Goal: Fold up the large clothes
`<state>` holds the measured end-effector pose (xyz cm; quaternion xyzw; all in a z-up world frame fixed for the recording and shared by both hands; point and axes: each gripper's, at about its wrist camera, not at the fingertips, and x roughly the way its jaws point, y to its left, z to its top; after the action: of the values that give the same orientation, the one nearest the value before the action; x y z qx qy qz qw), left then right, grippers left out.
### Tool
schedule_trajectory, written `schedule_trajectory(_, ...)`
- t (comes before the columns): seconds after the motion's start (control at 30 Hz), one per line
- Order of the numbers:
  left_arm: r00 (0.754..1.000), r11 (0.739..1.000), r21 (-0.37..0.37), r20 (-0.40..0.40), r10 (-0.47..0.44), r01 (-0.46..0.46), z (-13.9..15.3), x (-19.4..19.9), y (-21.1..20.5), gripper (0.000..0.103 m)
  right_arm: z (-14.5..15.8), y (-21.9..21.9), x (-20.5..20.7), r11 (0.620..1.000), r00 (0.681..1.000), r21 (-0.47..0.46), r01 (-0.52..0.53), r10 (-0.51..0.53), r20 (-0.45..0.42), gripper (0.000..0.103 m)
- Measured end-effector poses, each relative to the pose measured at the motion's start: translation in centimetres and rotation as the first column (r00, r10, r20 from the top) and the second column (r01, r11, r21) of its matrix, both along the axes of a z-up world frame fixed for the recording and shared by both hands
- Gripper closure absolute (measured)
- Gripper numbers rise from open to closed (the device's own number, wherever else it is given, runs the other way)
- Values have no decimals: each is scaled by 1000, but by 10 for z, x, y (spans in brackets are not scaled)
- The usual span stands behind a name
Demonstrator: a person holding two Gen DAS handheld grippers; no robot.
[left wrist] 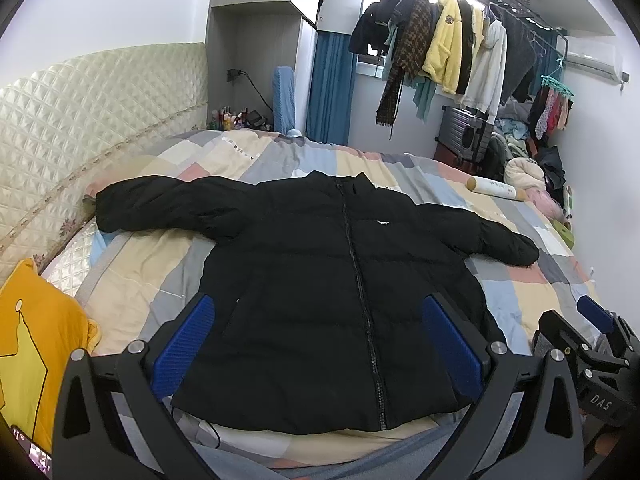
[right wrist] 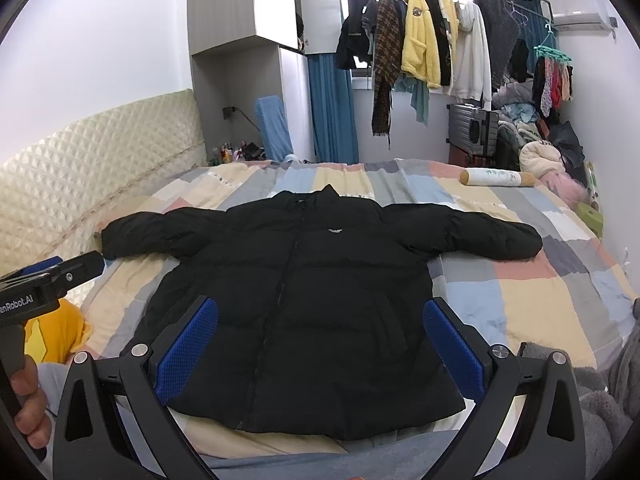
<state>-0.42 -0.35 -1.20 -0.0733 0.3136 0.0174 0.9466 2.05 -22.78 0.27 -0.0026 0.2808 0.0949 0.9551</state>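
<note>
Because the black quilted puffer jacket (left wrist: 340, 288), spread front-up on the patchwork-quilted bed (left wrist: 532, 280), looks bulky, soft and slippery, the left gripper (left wrist: 316, 344) and right gripper (right wrist: 320, 344), both spread wide and empty, should probably pinch its sleeve cuffs.

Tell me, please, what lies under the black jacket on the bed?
The black jacket lies flat, zipped, sleeves spread, on a patchwork quilt of pastel squares covering the bed. The quilt shows all around it. Whether anything else lies beneath the jacket is hidden.
</note>
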Motion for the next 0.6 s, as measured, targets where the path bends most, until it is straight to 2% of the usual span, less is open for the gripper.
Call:
schedule_trajectory(0.3,1000,1000,-18,3,-15,15,1,0,-3,0,-1,-4,1,1000,1000,4,0,0,-2,0)
schedule_trajectory(0.6,999,999,-2,2,-38,38,-1,-3,-12,0,0,-5,-4,1000,1000,8,3,-3,11,0)
